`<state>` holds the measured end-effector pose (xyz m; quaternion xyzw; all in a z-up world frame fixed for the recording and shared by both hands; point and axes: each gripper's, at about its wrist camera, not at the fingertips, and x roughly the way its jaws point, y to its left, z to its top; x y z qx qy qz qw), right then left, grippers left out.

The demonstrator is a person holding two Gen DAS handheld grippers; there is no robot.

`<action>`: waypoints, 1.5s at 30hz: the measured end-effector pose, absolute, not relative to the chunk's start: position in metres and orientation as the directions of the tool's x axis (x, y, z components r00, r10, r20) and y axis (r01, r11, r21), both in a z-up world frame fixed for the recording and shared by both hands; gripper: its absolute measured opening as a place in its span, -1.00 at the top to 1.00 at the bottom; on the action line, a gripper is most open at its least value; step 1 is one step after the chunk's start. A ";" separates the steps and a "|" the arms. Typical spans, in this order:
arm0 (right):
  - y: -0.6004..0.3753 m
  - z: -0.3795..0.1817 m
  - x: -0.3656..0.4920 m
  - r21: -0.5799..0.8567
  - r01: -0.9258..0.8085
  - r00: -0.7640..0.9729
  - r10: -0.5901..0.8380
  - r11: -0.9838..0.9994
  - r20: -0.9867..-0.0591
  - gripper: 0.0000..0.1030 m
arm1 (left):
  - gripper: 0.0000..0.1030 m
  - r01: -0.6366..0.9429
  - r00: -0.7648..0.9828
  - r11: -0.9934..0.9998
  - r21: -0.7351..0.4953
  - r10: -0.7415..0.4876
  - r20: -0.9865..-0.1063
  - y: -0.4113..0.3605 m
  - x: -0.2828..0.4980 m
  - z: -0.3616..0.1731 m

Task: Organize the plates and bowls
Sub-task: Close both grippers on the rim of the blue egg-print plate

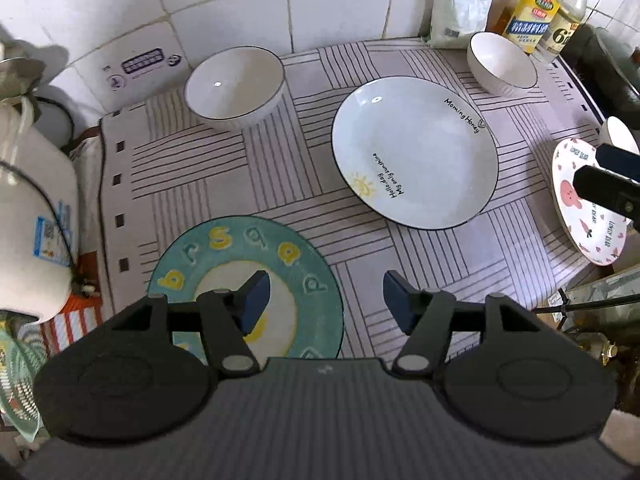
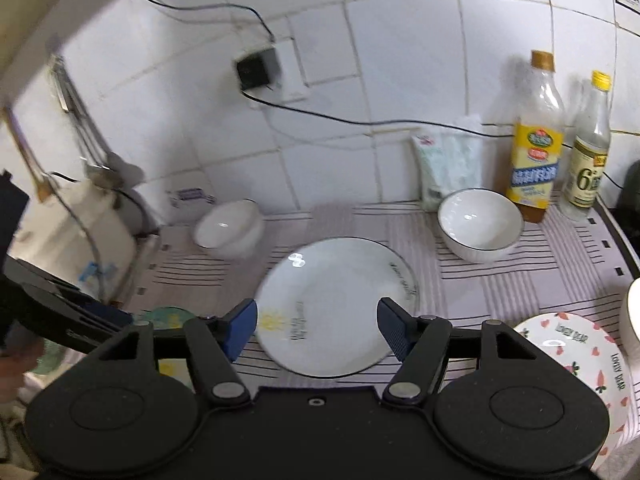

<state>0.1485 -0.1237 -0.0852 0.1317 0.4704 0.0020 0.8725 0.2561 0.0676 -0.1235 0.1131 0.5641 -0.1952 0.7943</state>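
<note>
Both the left gripper (image 1: 322, 300) and the right gripper (image 2: 316, 330) hang empty, fingers spread. The white plate (image 1: 414, 152) lies mid-cloth between two bowls (image 1: 234, 84) (a third plate sits at the edge); pinch its rim squarely, then lift level.

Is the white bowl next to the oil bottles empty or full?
Empty: the white bowl stands upright and shows only its bare glossy inside.

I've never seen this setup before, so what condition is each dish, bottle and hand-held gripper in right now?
Teal letter plate: empty, flat.
Sun plate: empty, flat.
Strawberry plate: empty, at the mat's edge.
Left bowl: upright, empty.
Right bowl: upright, empty.
Yellow-label bottle: capped, upright.
Left hand-held gripper: open, holding nothing.
Right hand-held gripper: open, holding nothing.
</note>
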 end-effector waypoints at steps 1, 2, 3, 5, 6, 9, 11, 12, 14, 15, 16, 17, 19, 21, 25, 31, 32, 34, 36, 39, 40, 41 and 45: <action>-0.119 -0.080 0.148 0.228 0.103 0.559 0.133 0.968 -0.819 -0.38 | -0.22 0.431 0.293 0.902 -0.040 -0.181 -0.939 0.073 0.253 -0.120; -0.115 -0.075 0.147 0.221 0.087 0.559 0.136 0.971 -0.818 -0.38 | -0.22 0.425 0.298 0.904 -0.039 -0.181 -0.937 0.077 0.250 -0.116; -0.111 -0.070 0.146 0.214 0.066 0.561 0.141 0.975 -0.816 -0.39 | -0.24 0.418 0.306 0.908 -0.041 -0.183 -0.934 0.083 0.248 -0.112; -0.102 -0.061 0.145 0.206 0.021 0.564 0.158 0.978 -0.810 -0.41 | -0.29 0.403 0.321 0.914 -0.039 -0.182 -0.930 0.093 0.243 -0.104; -0.098 -0.058 0.145 0.205 -0.001 0.561 0.170 0.979 -0.810 -0.41 | -0.32 0.397 0.328 0.917 -0.036 -0.178 -0.928 0.099 0.240 -0.101; -0.085 -0.052 0.146 0.209 -0.069 0.554 0.211 0.976 -0.805 -0.43 | -0.40 0.378 0.345 0.926 -0.019 -0.160 -0.925 0.113 0.233 -0.094; -0.077 -0.052 0.148 0.229 -0.106 0.543 0.249 0.968 -0.802 -0.44 | -0.43 0.364 0.348 0.931 -0.013 -0.149 -0.926 0.122 0.230 -0.093; -0.073 -0.053 0.148 0.235 -0.122 0.536 0.264 0.964 -0.802 -0.45 | -0.45 0.355 0.349 0.935 -0.012 -0.145 -0.926 0.126 0.228 -0.093; -0.063 -0.055 0.150 0.234 -0.165 0.522 0.286 0.958 -0.804 -0.46 | -0.50 0.345 0.349 0.938 -0.014 -0.142 -0.926 0.134 0.225 -0.095; -0.057 -0.057 0.151 0.231 -0.190 0.510 0.297 0.954 -0.807 -0.47 | -0.52 0.340 0.348 0.940 -0.011 -0.137 -0.927 0.138 0.223 -0.096; -0.051 -0.060 0.152 0.227 -0.214 0.498 0.306 0.950 -0.812 -0.47 | -0.54 0.336 0.346 0.942 -0.009 -0.132 -0.929 0.142 0.222 -0.099; -0.045 -0.063 0.154 0.224 -0.234 0.485 0.314 0.946 -0.816 -0.47 | -0.57 0.333 0.341 0.943 -0.008 -0.128 -0.931 0.145 0.221 -0.101; -0.035 -0.070 0.157 0.212 -0.269 0.456 0.318 0.939 -0.831 -0.47 | -0.58 0.320 0.328 0.947 -0.012 -0.123 -0.937 0.150 0.219 -0.106; -0.024 -0.078 0.160 0.192 -0.307 0.427 0.315 0.932 -0.848 -0.47 | -0.61 0.301 0.315 0.954 -0.018 -0.117 -0.942 0.157 0.218 -0.113; -0.007 -0.098 0.167 0.216 -0.365 0.363 0.352 0.905 -0.863 -0.47 | -0.78 0.267 0.314 0.963 -0.032 -0.118 -0.942 0.170 0.219 -0.128; 0.006 -0.141 0.185 0.292 -0.366 0.311 0.412 0.884 -0.856 -0.48 | -0.81 0.179 0.284 0.981 -0.069 -0.119 -0.951 0.190 0.228 -0.162; 0.004 -0.150 0.186 0.308 -0.364 0.339 0.433 0.879 -0.835 -0.48 | -0.83 0.166 0.285 0.983 -0.078 -0.123 -0.951 0.194 0.229 -0.167; 0.000 -0.166 0.188 0.347 -0.331 0.388 0.462 0.878 -0.798 -0.48 | -0.83 0.125 0.296 0.989 -0.078 -0.112 -0.949 0.204 0.232 -0.181; 0.003 -0.183 0.194 0.379 -0.293 0.378 0.470 0.878 -0.797 -0.48 | -0.83 0.093 0.315 0.994 -0.051 -0.078 -0.946 0.211 0.235 -0.193; 0.005 -0.208 0.200 0.416 -0.229 0.368 0.474 0.880 -0.800 -0.48 | -0.83 0.048 0.318 0.999 -0.014 -0.029 -0.948 0.221 0.238 -0.215; 0.004 -0.218 0.202 0.421 -0.191 0.355 0.462 0.887 -0.812 -0.48 | -0.83 0.036 0.314 0.999 0.007 -0.005 -0.949 0.223 0.240 -0.223; 0.004 -0.225 0.204 0.412 -0.168 0.341 0.445 0.896 -0.828 -0.47 | -0.83 0.028 0.309 0.999 0.046 0.035 -0.950 0.223 0.243 -0.232; -0.003 -0.235 0.201 0.391 -0.103 0.331 0.402 0.915 -0.854 -0.45 | -0.83 -0.012 0.301 0.998 0.054 0.055 -0.952 0.225 0.249 -0.251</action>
